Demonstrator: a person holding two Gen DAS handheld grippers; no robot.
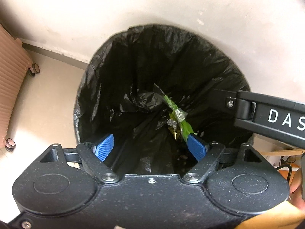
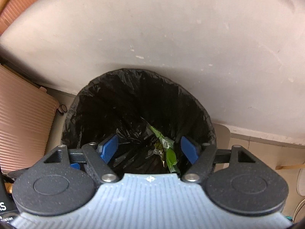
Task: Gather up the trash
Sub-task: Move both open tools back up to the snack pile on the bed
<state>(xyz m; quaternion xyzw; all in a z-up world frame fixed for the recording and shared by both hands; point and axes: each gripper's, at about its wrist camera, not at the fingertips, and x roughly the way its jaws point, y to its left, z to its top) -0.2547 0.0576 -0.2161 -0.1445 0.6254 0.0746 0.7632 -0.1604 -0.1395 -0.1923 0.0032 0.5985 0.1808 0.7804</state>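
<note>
Both grippers, left (image 1: 150, 145) and right (image 2: 149, 148), hang spread and empty over the bin (image 1: 91, 64). The green wrapper (image 1: 177, 112) lies inside at frame centre, so the risk is fingers snagging the liner (image 2: 91, 103) and dragging it out.

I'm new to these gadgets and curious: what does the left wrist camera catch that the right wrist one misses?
Only the left wrist view shows the other tool's black body marked "DAS" reaching over the bin. Only the right wrist view shows a second, reddish suitcase up the wall. Both show the black-lined trash bin, a green wrapper lying inside, a pink suitcase, and an open claw, left and right.
</note>
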